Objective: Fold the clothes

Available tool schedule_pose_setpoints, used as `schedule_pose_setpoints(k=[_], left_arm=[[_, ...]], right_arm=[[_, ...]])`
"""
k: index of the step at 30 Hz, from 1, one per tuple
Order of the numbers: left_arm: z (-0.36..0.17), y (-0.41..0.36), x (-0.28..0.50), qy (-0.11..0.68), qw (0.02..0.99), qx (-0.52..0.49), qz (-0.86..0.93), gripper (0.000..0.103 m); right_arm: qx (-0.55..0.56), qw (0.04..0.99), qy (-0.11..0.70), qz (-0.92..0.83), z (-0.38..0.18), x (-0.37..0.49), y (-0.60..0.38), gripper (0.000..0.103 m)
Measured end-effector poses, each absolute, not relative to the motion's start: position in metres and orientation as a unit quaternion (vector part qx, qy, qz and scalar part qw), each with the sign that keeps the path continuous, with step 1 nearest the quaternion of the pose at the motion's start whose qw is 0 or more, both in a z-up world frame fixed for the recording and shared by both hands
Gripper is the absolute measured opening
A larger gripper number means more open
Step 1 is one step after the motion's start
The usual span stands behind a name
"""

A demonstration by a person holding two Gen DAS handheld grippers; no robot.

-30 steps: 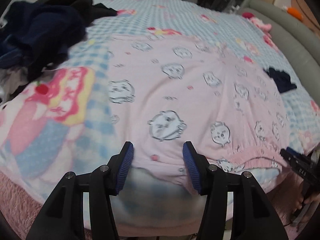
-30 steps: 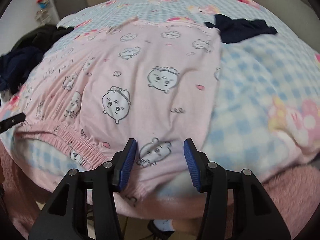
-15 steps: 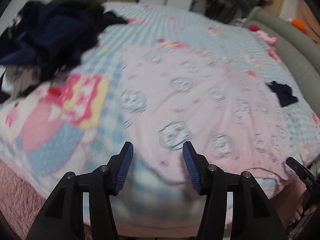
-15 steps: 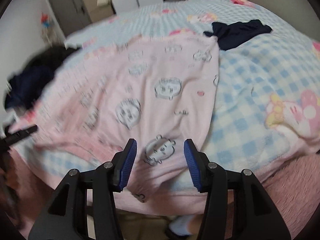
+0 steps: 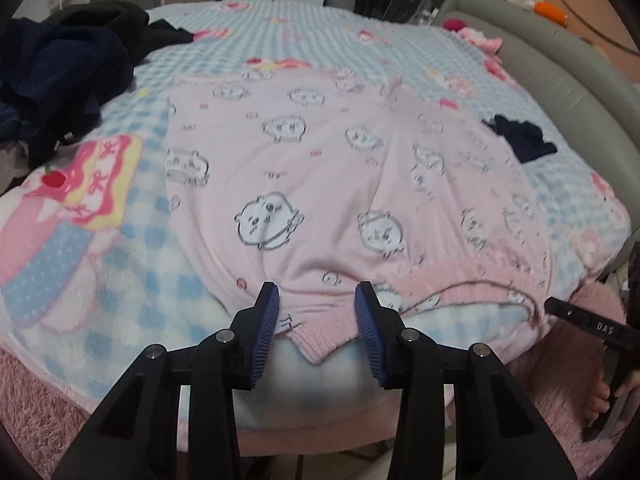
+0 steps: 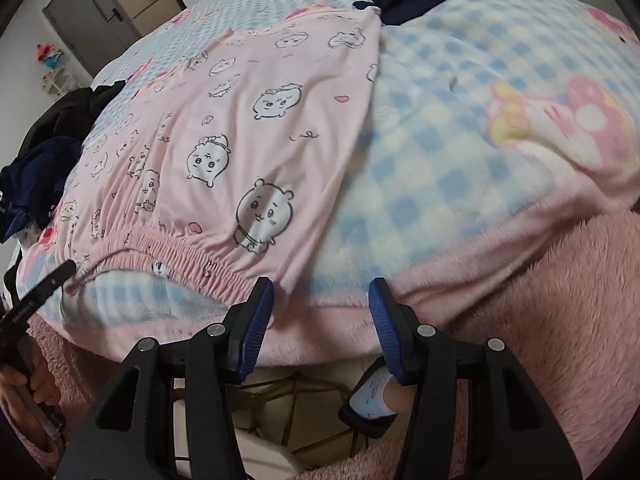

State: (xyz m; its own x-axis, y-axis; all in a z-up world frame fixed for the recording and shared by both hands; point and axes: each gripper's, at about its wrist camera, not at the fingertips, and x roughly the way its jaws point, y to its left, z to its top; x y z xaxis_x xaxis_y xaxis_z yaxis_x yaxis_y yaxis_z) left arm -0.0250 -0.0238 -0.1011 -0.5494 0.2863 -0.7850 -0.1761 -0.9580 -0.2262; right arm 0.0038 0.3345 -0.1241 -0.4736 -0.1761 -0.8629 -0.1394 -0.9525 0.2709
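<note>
Left wrist view: pink pyjama trousers (image 5: 328, 168) spread flat on the bed (image 5: 280, 28), ribbed waistband (image 5: 452, 280) toward the near edge, legs running away toward the far side. Printed all over with small white cartoon animals; gathered elastic at the waist. Left tongs (image 5: 316, 304) wide open, holding nothing, framing the near waistband corner. Right wrist view: right tongs (image 6: 320, 292) likewise wide open and empty, just at the opposite waistband corner (image 6: 276, 276). Judged soft, light and limp fabric; liable to sag and wrinkle when lifted, unlikely to slip from ridged pads. Best taken at the thicker elastic corners, both layers pinched together. Dark clothes pile (image 5: 60, 64) at far left, well apart.
</note>
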Motion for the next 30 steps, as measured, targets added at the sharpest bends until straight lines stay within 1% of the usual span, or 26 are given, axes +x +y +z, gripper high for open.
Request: schedule_pose_setpoints(k=[3, 5, 9, 10, 11, 12, 13, 14, 16, 17, 20, 22, 25, 30], left_arm=[[-0.097, -0.011, -0.032, -0.06, 0.156, -0.451, 0.877, 0.042], [-0.099, 0.002, -0.039, -0.048, 0.165, -0.461, 0.871, 0.042], [-0.104, 0.029, -0.055, -0.023, 0.185, -0.48, 0.858, 0.042], [-0.105, 0.036, -0.059, -0.017, 0.189, -0.484, 0.854, 0.042], [-0.106, 0.042, -0.063, -0.011, 0.194, -0.489, 0.85, 0.042], [-0.108, 0.049, -0.067, -0.005, 0.199, -0.493, 0.847, 0.042], [-0.109, 0.056, -0.07, 0.002, 0.204, -0.498, 0.843, 0.042], [-0.11, 0.062, -0.074, 0.008, 0.208, -0.502, 0.839, 0.042], [-0.116, 0.061, -0.071, -0.005, 0.216, -0.504, 0.836, 0.043], [-0.12, 0.059, -0.069, -0.015, 0.22, -0.504, 0.835, 0.045], [-0.118, 0.053, -0.061, -0.027, 0.233, -0.49, 0.839, 0.046], [-0.114, 0.048, -0.059, -0.031, 0.237, -0.479, 0.845, 0.047], [-0.114, 0.04, -0.06, -0.047, 0.238, -0.476, 0.845, 0.047], [-0.113, 0.031, -0.062, -0.07, 0.231, -0.476, 0.846, 0.047]], right_arm=[[0.488, 0.058, -0.197, -0.848, -0.118, -0.001, 0.336, 0.051], [0.497, 0.084, -0.221, -0.835, -0.123, -0.01, 0.335, 0.051], [0.512, 0.106, -0.276, -0.806, -0.138, -0.022, 0.338, 0.052], [0.509, 0.11, -0.287, -0.804, -0.139, -0.024, 0.34, 0.047], [0.503, 0.111, -0.294, -0.805, -0.139, -0.024, 0.342, 0.037], [0.497, 0.103, -0.295, -0.81, -0.137, -0.026, 0.344, 0.031], [0.491, 0.092, -0.292, -0.815, -0.134, -0.026, 0.345, 0.027], [0.488, 0.084, -0.287, -0.82, -0.133, -0.026, 0.346, 0.026], [0.492, 0.084, -0.282, -0.819, -0.134, -0.026, 0.343, 0.027], [0.501, 0.087, -0.279, -0.814, -0.138, -0.029, 0.34, 0.027], [0.517, 0.089, -0.27, -0.808, -0.146, -0.035, 0.336, 0.026], [0.504, 0.091, -0.253, -0.821, -0.136, -0.04, 0.331, 0.007], [0.484, 0.103, -0.217, -0.841, -0.116, -0.056, 0.315, 0.005], [0.463, 0.155, -0.181, -0.854, -0.089, -0.087, 0.281, 0.005]])
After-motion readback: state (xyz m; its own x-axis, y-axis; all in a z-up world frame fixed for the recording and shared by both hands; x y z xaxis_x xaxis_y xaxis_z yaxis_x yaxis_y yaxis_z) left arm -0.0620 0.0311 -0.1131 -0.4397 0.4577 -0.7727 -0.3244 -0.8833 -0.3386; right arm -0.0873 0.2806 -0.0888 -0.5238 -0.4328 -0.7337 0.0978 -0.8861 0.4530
